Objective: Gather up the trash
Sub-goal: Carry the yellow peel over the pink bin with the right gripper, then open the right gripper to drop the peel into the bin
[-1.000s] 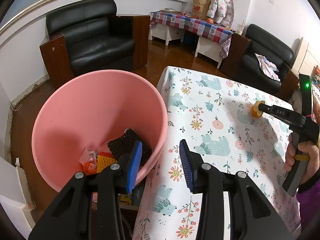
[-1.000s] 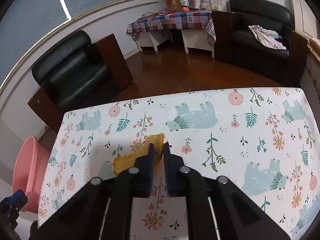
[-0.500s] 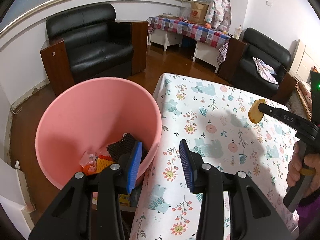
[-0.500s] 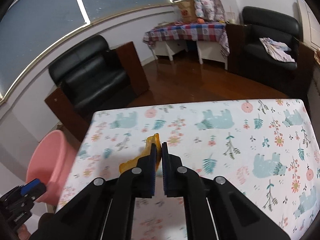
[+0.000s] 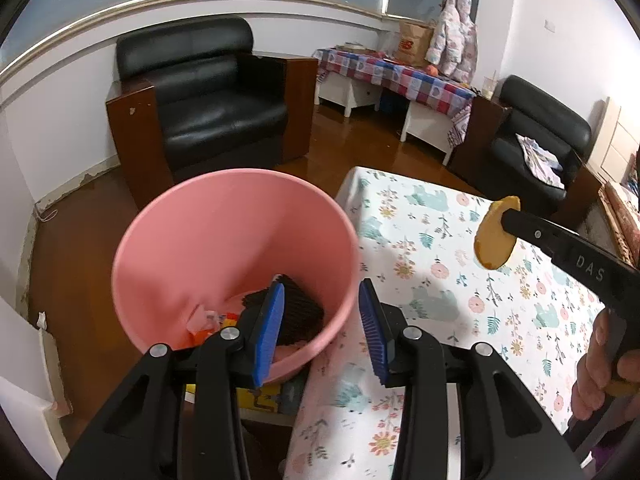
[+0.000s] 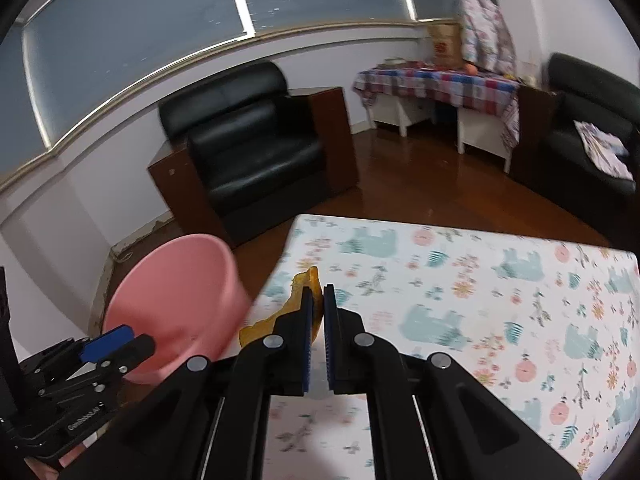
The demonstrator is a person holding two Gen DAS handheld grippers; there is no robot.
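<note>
A pink bin point(image 5: 224, 248) stands beside the table's left end and holds a black mesh piece point(image 5: 306, 310) and orange scraps point(image 5: 206, 330). My left gripper point(image 5: 322, 312) is open, wide apart, straddling the bin's near rim: one pad hangs inside, the other outside, neither pressing. My right gripper point(image 6: 323, 292) is shut on an orange peel point(image 6: 298, 300), held in the air over the table's left edge, close to the bin point(image 6: 180, 292). In the left wrist view the peel point(image 5: 495, 240) hangs from the right gripper point(image 5: 506, 216) above the tablecloth.
The table point(image 5: 420, 264) wears a white cloth printed with bears and flowers. A yellow box point(image 5: 260, 396) sits under the bin. Black armchairs point(image 5: 212, 112) and a checked side table point(image 5: 400, 76) stand across the wooden floor. A hand point(image 5: 600, 364) grips the right tool.
The right gripper has lifted the peel off the tablecloth and carried it left toward the bin. The left gripper drew back and up a little, still straddling the rim.
</note>
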